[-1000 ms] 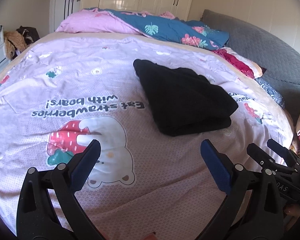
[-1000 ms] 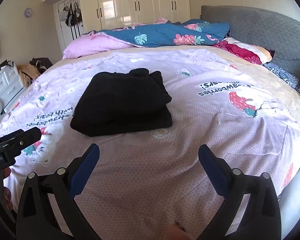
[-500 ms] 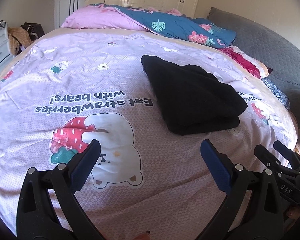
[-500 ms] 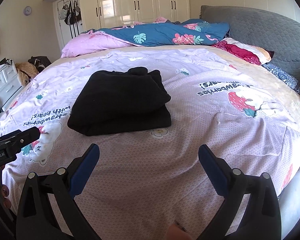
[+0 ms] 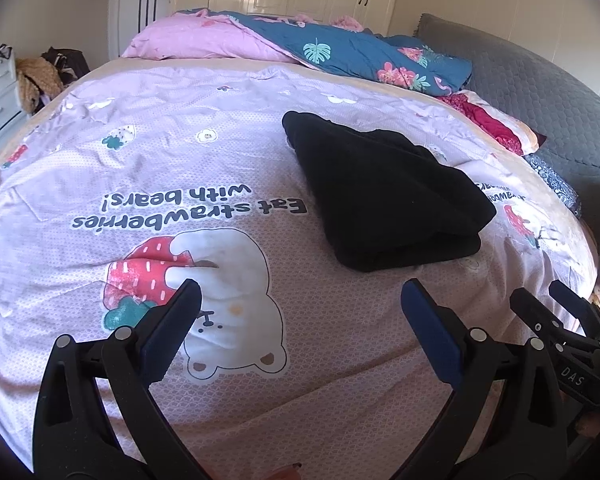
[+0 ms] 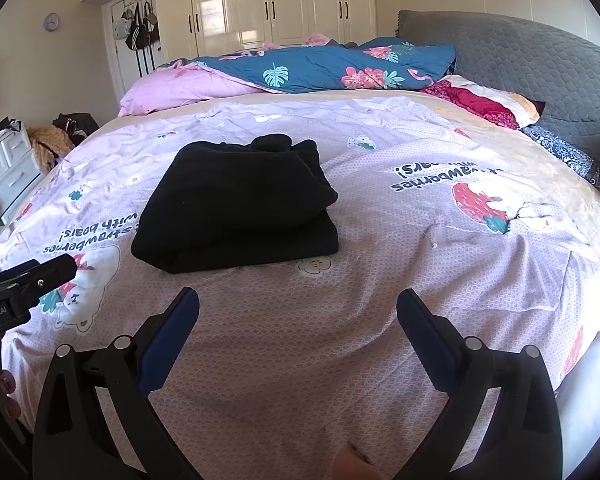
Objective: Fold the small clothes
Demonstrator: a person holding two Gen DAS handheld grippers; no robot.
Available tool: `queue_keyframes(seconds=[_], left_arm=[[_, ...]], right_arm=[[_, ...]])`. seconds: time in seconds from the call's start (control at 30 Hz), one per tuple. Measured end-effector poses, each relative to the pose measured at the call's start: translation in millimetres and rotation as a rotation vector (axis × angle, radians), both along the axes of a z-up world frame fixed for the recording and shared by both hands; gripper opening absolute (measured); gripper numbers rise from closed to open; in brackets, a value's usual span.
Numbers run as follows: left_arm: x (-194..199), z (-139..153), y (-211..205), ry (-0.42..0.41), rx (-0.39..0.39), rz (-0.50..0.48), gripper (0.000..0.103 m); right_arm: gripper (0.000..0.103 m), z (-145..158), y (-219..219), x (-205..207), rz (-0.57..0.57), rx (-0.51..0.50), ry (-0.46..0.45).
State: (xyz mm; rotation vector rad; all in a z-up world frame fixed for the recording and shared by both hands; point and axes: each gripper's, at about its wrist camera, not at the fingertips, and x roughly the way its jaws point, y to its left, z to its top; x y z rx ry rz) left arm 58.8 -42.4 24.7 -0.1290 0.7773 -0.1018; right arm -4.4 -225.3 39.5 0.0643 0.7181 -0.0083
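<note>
1. left wrist view: the left gripper (image 5: 300, 300) hangs over the pink bedspread (image 5: 220, 168) with its jaws spread wide and nothing between them. the black garment (image 5: 384, 192) lies ahead of the tips and off to their right, well apart from them, folded into a compact stack with a thick doubled edge facing the tongs. the right gripper (image 5: 540, 304) pokes in at the far right, beside the left one and also short of the cloth.

2. right wrist view: here the right gripper (image 6: 298, 304) is likewise spread and empty above the bedspread (image 6: 420, 240). the black garment (image 6: 240, 204) sits ahead and slightly left of its tips, clear of both fingers. the left gripper's tip (image 6: 40, 280) shows at the left edge.

3. judgement: the fold on this piece looks finished, both tongs standing off it. the next move probably calls for either squaring the stack's uneven top layer or fetching another small garment; none is clearly visible on the bedspread.
</note>
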Motion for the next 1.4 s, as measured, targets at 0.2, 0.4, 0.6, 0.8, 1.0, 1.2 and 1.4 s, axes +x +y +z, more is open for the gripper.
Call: queue_keyframes(seconds=[0.2, 0.4, 0.6, 0.8, 1.0, 1.2, 1.4], left_arm=[[0.5, -0.2, -0.1, 0.003, 0.005, 0.001, 0.094], [1.4, -0.1, 2.1, 0.005, 0.006, 0.004, 0.094], [1.2, -1.4, 0.1, 0.004, 0.028, 0.009, 0.094], [1.4, -2.2, -1.7, 0.008, 0.034, 0.006, 0.094], [2.4, -3.5, -3.7, 0.019, 0.042, 0.005, 0.094], [1.8, -2.0, -7.8, 0.014, 0.052, -0.005, 0.094], [3.4, 4.1, 3.3, 0.008, 0.035, 0.007, 0.094]], right_arm=[[0.099, 0.0, 0.1, 0.1, 0.0, 0.001, 0.001], [0.099, -0.3, 0.5, 0.1, 0.0, 0.0, 0.004], [0.099, -1.9, -0.8, 0.9, 0.001, -0.002, 0.008], [0.099, -3.6, -0.3, 1.6, -0.001, -0.009, 0.012], [0.099, -3.4, 0.2, 1.5, -0.002, -0.01, 0.012], [0.099, -4.8, -1.7, 1.2, -0.007, -0.007, 0.016], [0.099, 6.6, -38.5, -4.4, -0.129, 0.071, -0.018]])
